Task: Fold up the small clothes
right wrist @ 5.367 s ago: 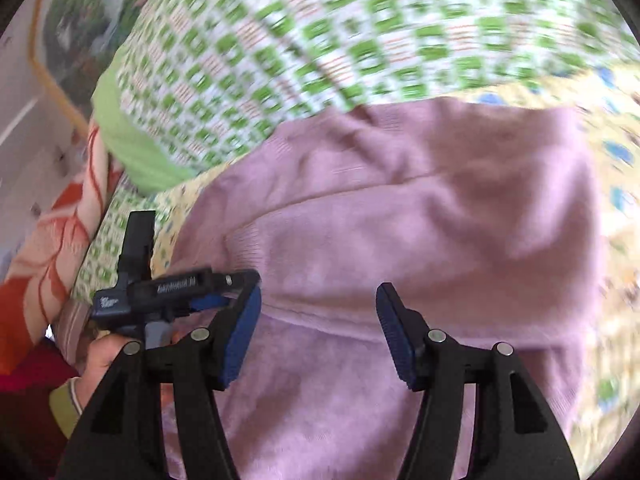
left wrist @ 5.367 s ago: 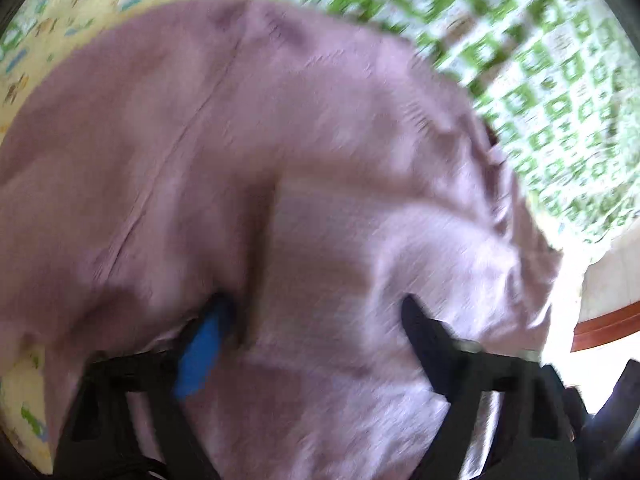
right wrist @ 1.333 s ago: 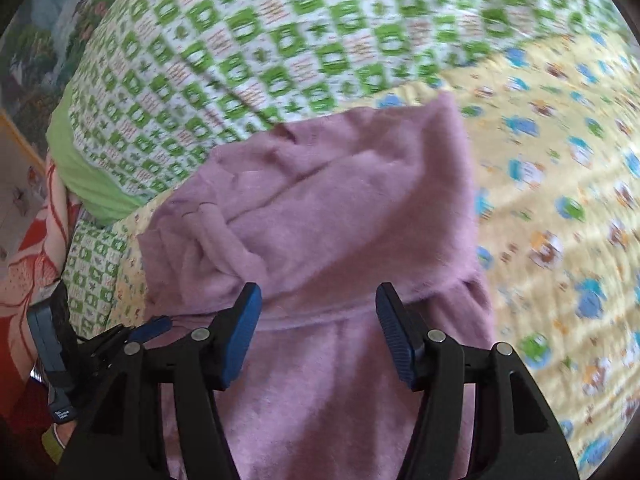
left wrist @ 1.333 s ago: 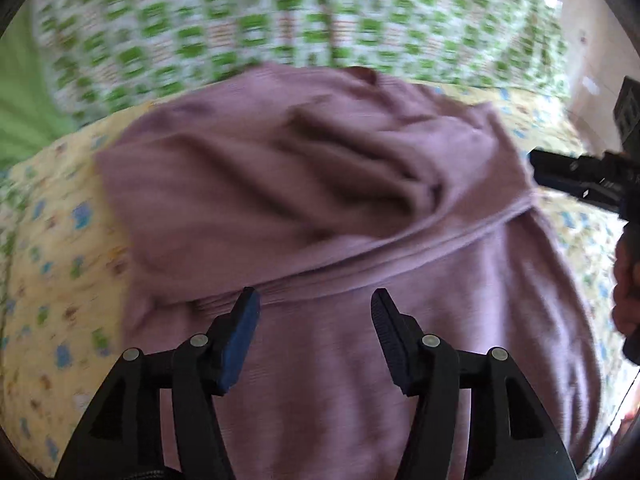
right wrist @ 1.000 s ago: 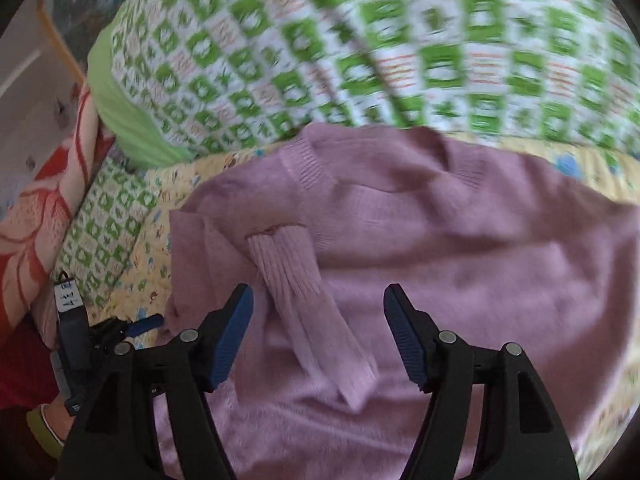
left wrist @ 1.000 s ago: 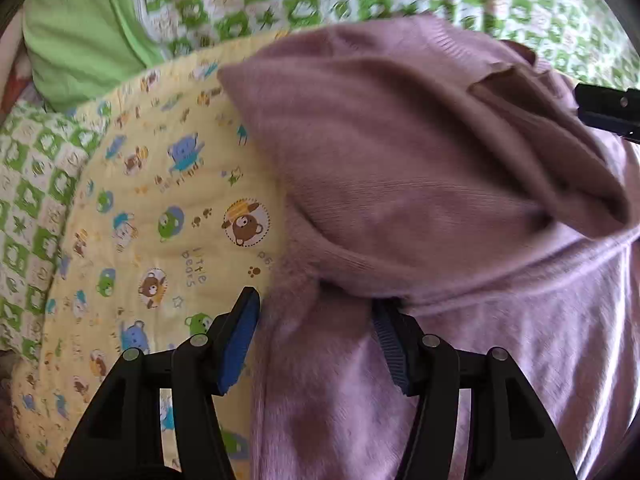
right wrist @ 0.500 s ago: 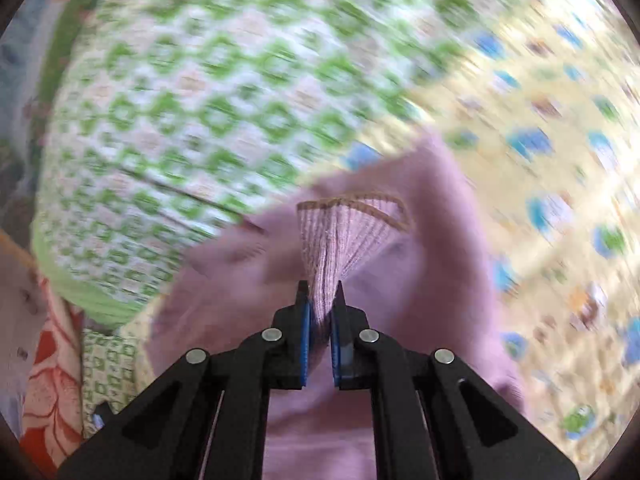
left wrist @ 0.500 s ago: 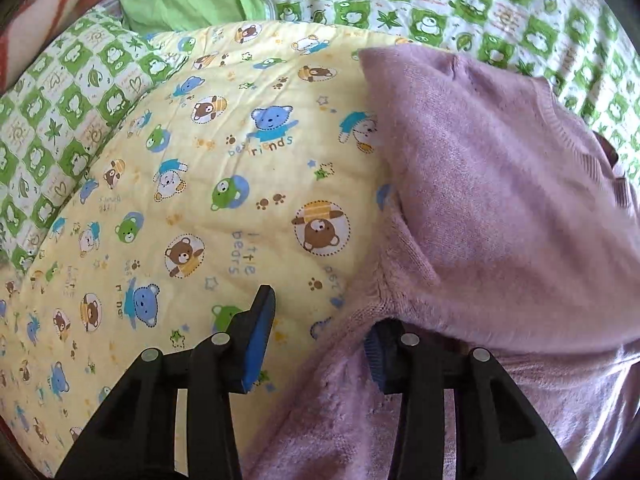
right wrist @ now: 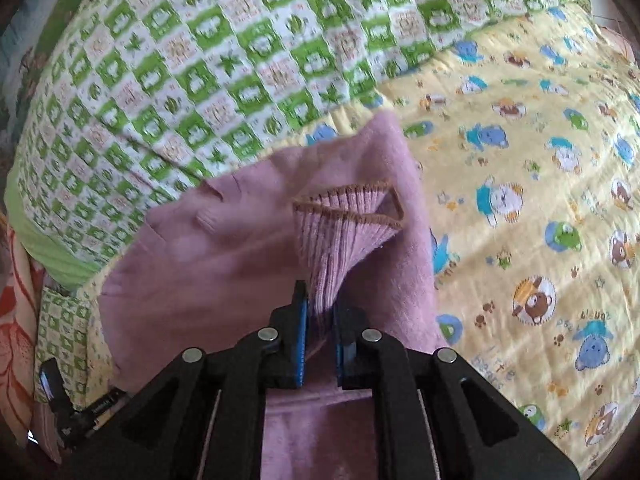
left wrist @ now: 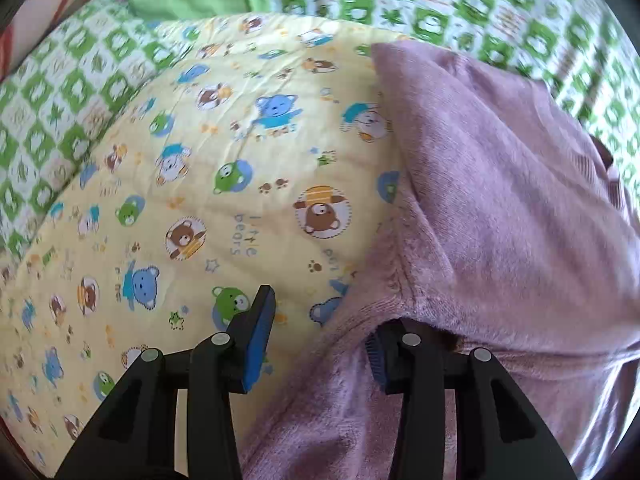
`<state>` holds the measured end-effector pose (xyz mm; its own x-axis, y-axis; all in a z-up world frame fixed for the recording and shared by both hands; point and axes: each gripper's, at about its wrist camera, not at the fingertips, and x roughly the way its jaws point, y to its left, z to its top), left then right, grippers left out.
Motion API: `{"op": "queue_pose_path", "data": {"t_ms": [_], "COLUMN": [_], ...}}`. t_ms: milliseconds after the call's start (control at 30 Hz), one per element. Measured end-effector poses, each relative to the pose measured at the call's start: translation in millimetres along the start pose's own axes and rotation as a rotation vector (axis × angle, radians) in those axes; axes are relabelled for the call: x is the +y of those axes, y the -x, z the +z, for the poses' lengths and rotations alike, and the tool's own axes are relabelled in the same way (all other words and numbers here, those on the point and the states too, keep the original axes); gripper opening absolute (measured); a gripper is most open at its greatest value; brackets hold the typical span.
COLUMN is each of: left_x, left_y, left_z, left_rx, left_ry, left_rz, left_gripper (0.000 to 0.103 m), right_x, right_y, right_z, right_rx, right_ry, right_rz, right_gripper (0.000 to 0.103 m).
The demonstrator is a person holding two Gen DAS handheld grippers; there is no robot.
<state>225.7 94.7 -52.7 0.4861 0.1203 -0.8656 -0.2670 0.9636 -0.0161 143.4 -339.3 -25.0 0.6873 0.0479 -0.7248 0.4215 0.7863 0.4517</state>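
Basically, the bed is covered by a yellow quilt (left wrist: 224,184) with bear prints, with a green checked blanket (right wrist: 224,60) behind it. The purple sweater (left wrist: 500,208) lies on the quilt, partly bunched, its far edge near the checked blanket. Knit looks soft, light and floppy, so it'll likely sag and drag wherever it's not supported. Not fragile, and the fuzzy surface should grip the pads well. The ribbed cuff (right wrist: 340,224) is the firmest part, so a good handle. Right gripper (right wrist: 320,344) is clamped on that cuff, sleeve lifted off the body. Left gripper (left wrist: 320,340) is spread wide at the sweater's side edge, one finger tucked under a fold, nothing pinched. Seams and hem are the best spots for it.
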Motion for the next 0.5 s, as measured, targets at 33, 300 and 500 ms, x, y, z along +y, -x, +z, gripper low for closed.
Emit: {"op": "queue_pose_path", "data": {"t_ms": [33,300,500], "left_x": [3,41,62], "left_y": [0,-6,-6], "left_z": [0,-6,-10], "left_rx": [0.005,0.069,0.101], "left_ry": [0.016,0.222,0.307], "left_rz": [-0.008,-0.154,-0.234], "left_gripper": [0.045,0.051,0.051], "right_x": [-7,-22,-20], "right_y": [-3,11,52], "right_z": [-5,-19,-12], "right_rx": [0.022,0.026,-0.086], "right_ry": [-0.023,-0.006,-0.022], "right_rz": [-0.018,-0.058,-0.141], "right_gripper": [0.016,0.021,0.035]}}
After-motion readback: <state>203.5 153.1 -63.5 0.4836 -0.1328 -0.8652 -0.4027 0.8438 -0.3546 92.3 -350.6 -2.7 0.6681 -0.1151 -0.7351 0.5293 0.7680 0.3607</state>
